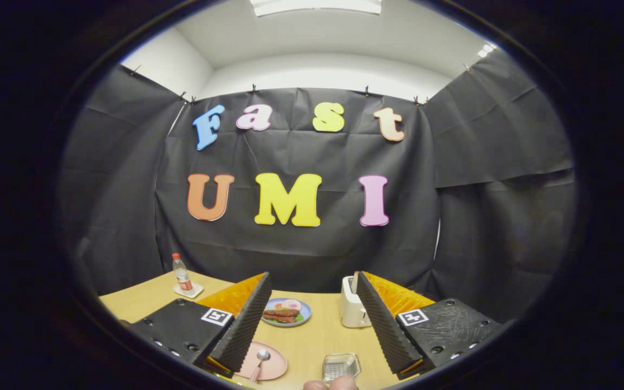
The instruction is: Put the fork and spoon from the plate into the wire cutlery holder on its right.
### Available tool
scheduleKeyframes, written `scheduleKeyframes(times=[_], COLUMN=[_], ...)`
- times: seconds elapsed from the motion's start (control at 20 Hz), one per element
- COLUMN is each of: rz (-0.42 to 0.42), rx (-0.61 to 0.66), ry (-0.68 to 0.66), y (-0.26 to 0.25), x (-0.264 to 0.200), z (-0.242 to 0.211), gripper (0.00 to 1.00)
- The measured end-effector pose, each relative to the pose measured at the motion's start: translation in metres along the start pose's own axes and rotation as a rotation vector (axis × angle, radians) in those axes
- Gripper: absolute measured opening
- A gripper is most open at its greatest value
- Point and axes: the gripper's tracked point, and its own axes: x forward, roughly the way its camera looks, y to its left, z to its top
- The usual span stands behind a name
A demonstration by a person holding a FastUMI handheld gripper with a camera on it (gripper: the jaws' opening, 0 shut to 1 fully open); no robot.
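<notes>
Claw (pixel 312 357) released, hovering above the wooden tabletop (pixel 312 338).
Nearest, between its ridged fingers (pixel 244 325), a round pink plate (pixel 274 369) carries a metal spoon (pixel 260 362); just right sits the square wire cutlery holder (pixel 341 367). Beyond, a blue plate of food (pixel 286 312) and a cream toaster (pixel 352 310); a plastic bottle (pixel 182 274) stands at the far left corner.

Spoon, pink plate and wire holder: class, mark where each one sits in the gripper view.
Spoon (pixel 262 356), gripper view, on its bowl.
Pink plate (pixel 275 369), gripper view, on bare surface by its right rim.
Wire holder (pixel 340 368), gripper view, on its mesh base.
</notes>
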Motion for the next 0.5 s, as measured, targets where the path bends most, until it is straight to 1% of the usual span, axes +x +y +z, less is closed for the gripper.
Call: scheduleKeyframes(times=[0.25,0.5], rz=[0.007,0.073], rx=[0.009,-0.017], ry=[0.023,0.079], y=[0.015,0.049], x=[0.003,0.006], z=[-0.007,-0.029], gripper=[0.95,0.95])
